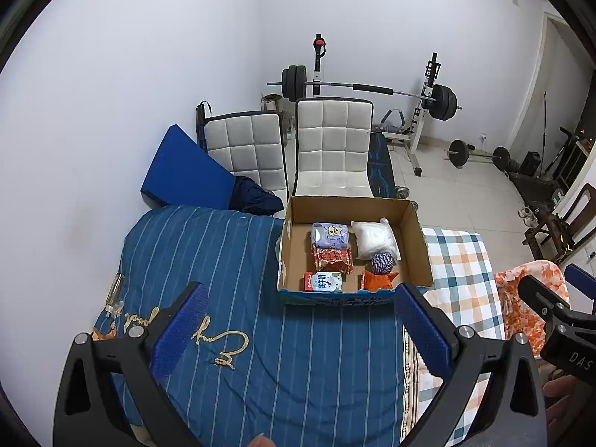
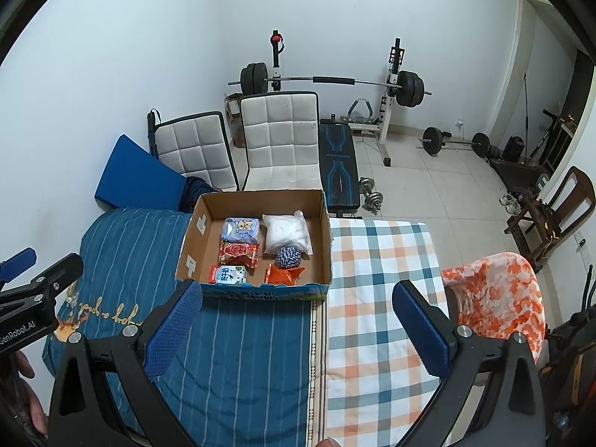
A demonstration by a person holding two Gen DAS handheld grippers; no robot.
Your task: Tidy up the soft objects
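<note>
A cardboard box [image 1: 417,238] [image 2: 192,238] sits on the bed at its far edge. Inside lie a white pillow-like bag [image 1: 374,239] [image 2: 286,234], a blue-white yarn ball [image 1: 382,262] [image 2: 288,257], an orange packet [image 1: 380,280] [image 2: 285,275], a lilac cartoon pack [image 1: 329,234] [image 2: 241,230], a red pack [image 1: 332,257] [image 2: 239,253] and a small blue-white pack [image 1: 324,282] [image 2: 231,275]. My left gripper [image 1: 301,322] is open and empty, short of the box. My right gripper [image 2: 298,320] is open and empty, near the box's front right corner.
The bed has a blue striped cover [image 1: 260,335] [image 2: 238,354] and a plaid blanket [image 1: 462,272] [image 2: 376,298]. An orange-white cloth [image 1: 529,298] [image 2: 495,298] lies at the right edge. White chairs [image 1: 331,149] and a barbell rack [image 1: 372,89] stand beyond.
</note>
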